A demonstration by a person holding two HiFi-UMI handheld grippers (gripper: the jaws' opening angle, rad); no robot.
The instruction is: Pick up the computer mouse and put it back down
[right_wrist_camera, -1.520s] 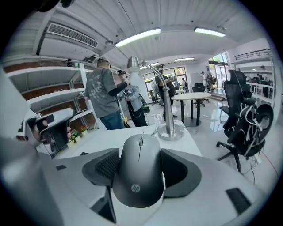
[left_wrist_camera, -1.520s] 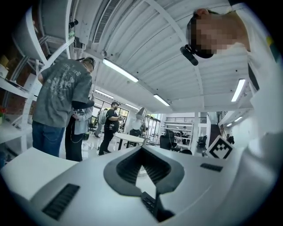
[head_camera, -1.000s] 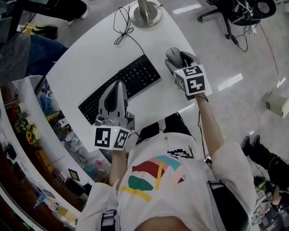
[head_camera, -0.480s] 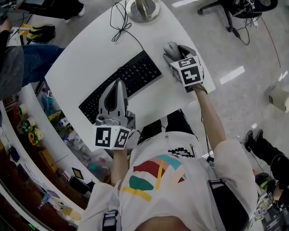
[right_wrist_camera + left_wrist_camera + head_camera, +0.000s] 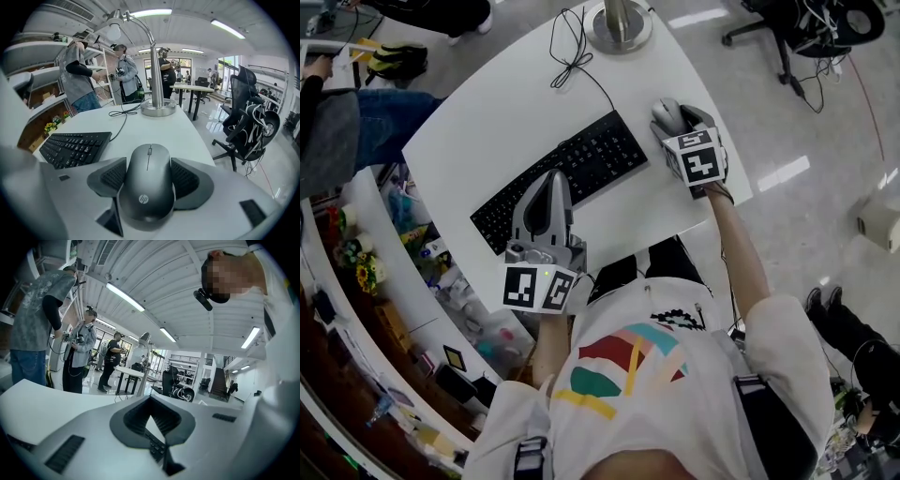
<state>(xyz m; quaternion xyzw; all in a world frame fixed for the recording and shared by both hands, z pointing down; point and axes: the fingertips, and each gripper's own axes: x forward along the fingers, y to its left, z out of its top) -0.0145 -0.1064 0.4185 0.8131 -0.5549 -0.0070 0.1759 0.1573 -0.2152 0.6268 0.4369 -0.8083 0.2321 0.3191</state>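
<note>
Right gripper view: right gripper (image 5: 149, 165) clamped on computer mouse (image 5: 147, 190), lowered since earlier lift, now near worktop (image 5: 180, 133) right of keyboard (image 5: 75, 146); contact unclear. Put-down nearly done. Left gripper (image 5: 150, 399) closed, empty.

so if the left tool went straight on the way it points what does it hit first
Most likely the black keyboard: the left tool is aimed across its keys, which show just past its tips. Height above them is unclear.
</note>
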